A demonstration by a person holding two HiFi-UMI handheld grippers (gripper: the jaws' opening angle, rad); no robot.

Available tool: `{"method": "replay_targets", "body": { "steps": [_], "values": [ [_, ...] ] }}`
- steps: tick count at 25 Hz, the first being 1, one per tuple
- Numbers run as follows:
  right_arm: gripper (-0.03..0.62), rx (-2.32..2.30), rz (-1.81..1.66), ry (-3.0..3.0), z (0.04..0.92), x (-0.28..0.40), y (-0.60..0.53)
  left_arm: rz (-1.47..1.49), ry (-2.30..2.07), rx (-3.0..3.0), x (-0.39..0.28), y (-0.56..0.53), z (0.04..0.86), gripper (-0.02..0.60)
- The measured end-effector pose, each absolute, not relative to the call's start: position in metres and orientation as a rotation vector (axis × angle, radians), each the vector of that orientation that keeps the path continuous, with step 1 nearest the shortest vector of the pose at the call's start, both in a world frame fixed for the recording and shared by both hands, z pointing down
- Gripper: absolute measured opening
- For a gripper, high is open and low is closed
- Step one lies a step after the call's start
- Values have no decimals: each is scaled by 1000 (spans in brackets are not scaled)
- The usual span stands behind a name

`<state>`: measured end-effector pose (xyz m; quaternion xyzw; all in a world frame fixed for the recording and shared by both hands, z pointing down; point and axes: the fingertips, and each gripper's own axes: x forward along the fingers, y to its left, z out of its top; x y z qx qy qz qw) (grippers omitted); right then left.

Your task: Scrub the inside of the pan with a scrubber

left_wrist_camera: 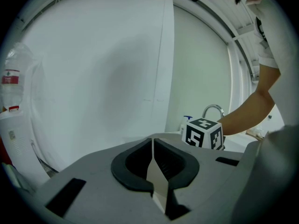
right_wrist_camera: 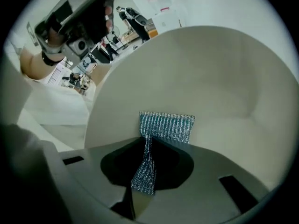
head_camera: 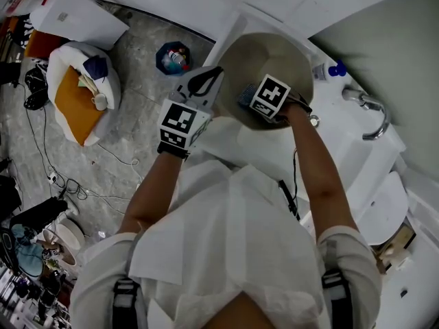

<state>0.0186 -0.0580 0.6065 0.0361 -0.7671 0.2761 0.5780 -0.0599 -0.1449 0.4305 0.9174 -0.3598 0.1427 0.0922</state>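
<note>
While pinched in right claw point(right_wrist_camera: 145, 141) | scrubber point(right_wrist_camera: 169, 126) lies against pan point(right_wrist_camera: 210, 78) inside

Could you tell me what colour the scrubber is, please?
The scrubber is shimmery teal-blue, clearest in the right gripper view.

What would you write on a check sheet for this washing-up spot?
surface: white sink top with a tap.
job's things: cream pan held tilted over the sink; blue scrubber against its inside.
clutter: pump bottle by the tap.
grippers: left gripper shut on the pan's edge; right gripper shut on the scrubber.
cables: loose cables on the floor; one black cable by the right arm.
surroundings: grey floor, white bag with something orange inside, blue tub.
</note>
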Motion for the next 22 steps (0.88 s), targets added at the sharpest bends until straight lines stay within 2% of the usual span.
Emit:
{"method": "replay_targets", "body": {
  "steps": [5, 11, 16, 22],
  "values": [
    [43, 109, 709, -1778, 602, 42, -54, 432, -1061, 2726, -59, -145, 429, 28],
    [41, 753, 1091, -2138, 576, 28, -152, 448, -1069, 2718, -66, -142, 430, 28],
    [41, 1246, 1273, -2246, 570, 32, -214, 463, -1082, 2707, -73, -140, 432, 28],
    [41, 1397, 1438, -2308, 563, 20, -232, 466, -1099, 2692, -81, -138, 434, 28]
  ]
}}
